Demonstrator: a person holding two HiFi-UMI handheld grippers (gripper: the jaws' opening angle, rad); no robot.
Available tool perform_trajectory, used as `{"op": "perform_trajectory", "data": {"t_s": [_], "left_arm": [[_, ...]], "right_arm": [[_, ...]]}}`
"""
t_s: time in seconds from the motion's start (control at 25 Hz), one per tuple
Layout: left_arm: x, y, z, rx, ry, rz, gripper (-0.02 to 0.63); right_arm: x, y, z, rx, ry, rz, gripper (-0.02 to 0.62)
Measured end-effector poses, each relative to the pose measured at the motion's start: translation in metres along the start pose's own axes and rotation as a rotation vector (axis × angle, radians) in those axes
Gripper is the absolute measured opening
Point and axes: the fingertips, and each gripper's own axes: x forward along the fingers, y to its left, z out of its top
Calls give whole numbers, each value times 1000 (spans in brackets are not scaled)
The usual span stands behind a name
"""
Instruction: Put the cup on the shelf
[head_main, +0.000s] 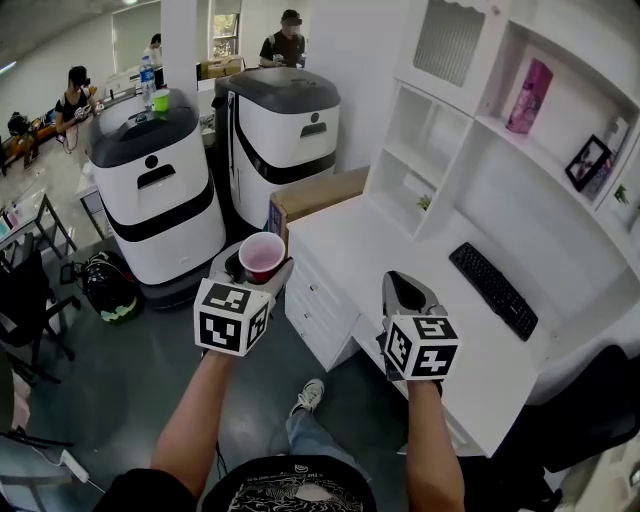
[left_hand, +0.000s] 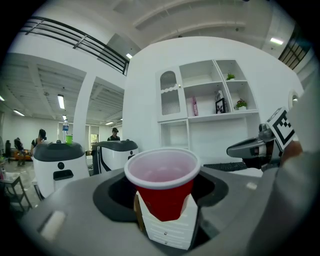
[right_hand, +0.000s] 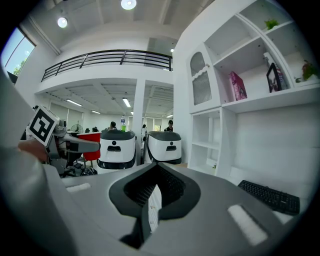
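Red plastic cup (head_main: 262, 256), upright, is clamped low on its wall by the left gripper (head_main: 256, 274) at nine o'clock. Light and thin, it probably crushes easily, so grip gently. Right gripper (head_main: 402, 290), four o'clock, is closed, empty. White shelf (head_main: 520, 140) stands at two o'clock.

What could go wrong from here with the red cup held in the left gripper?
1. The left gripper grips the cup only low on its wall, with the wide rim well above the pads, so it may tilt or slip.
2. The cup appears to hang beside the desk, over the floor, so a drop would likely land there.
3. The shelf compartments look narrow, and the gripper might clip a divider.
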Motion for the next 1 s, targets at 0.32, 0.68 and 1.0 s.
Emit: {"op": "perform_trajectory", "data": {"t_s": [0.32,0.68,1.0], "left_arm": [[65,7,2,23,4,-51,414],[153,22,24,41,7,-90,414],[234,28,42,40,14,-120,414]], "right_arm": [[47,-31,3,16,-6,-34,28],[111,-86,19,43,-5,-79,28],[165,-140,41,56,-7,-109,28]]}}
